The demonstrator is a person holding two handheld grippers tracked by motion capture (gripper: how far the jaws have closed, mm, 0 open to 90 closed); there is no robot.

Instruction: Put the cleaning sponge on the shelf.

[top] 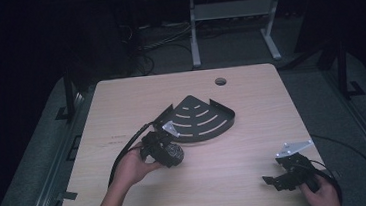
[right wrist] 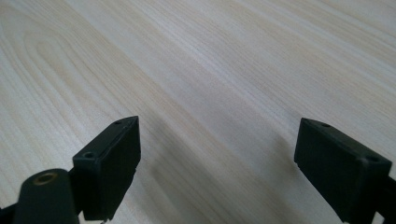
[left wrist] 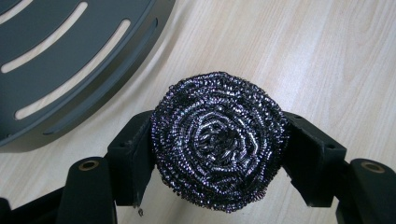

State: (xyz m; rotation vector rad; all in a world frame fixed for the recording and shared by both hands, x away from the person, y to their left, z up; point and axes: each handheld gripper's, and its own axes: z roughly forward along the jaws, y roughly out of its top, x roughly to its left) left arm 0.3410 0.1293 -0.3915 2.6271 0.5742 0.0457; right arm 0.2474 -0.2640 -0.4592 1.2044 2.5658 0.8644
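Observation:
A round steel-wool scouring pad (left wrist: 218, 145) sits squeezed between the two black jaws of my left gripper (left wrist: 217, 154). From above, the same pad (top: 173, 154) is a dark ball at the tip of the left gripper (top: 167, 152), just in front of a dark slotted quarter-round corner shelf (top: 197, 118) on the wooden table (top: 254, 142). In the left gripper view the shelf's curved rim (left wrist: 93, 88) lies up and to the left of the pad. My right gripper (top: 274, 181) rests near the table's front right, and its jaws (right wrist: 217, 163) stand wide apart over bare wood.
A round cable hole (top: 220, 81) marks the table's far side. Cables trail from both grippers, the left cable (top: 125, 150) curving over the table. Beyond the table stand white desk legs (top: 194, 32) and floor cables.

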